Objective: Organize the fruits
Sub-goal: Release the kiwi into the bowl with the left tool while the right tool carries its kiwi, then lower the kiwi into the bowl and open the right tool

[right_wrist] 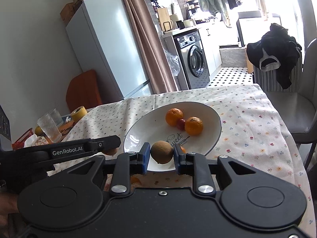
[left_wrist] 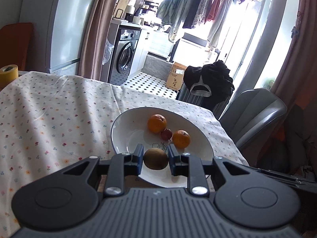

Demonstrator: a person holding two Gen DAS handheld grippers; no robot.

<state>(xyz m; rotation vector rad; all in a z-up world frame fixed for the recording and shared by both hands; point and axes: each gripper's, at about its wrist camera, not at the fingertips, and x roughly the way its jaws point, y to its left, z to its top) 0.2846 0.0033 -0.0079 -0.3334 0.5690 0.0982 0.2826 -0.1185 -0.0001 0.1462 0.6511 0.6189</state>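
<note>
My left tool (left_wrist: 155, 148) pinches a brown fuzzy kiwi (left_wrist: 156, 158); my right tool (right_wrist: 161, 146) pinches another brown kiwi (right_wrist: 161, 152). Beyond, two round oranges (right_wrist: 174, 117) (right_wrist: 194, 125) crowd a white ceramic plate (right_wrist: 138, 130).

Floral tablecloth (left_wrist: 59, 119) over the tabletop, yellow tape roll (right_wrist: 79, 113) near two clear glasses (right_wrist: 49, 126) at its far edge, white fridge (right_wrist: 107, 45), washing machine (right_wrist: 193, 59), grey chair (left_wrist: 255, 115), dark clothes (right_wrist: 275, 53) draped on striped seat back, hanging laundry (left_wrist: 198, 4).
</note>
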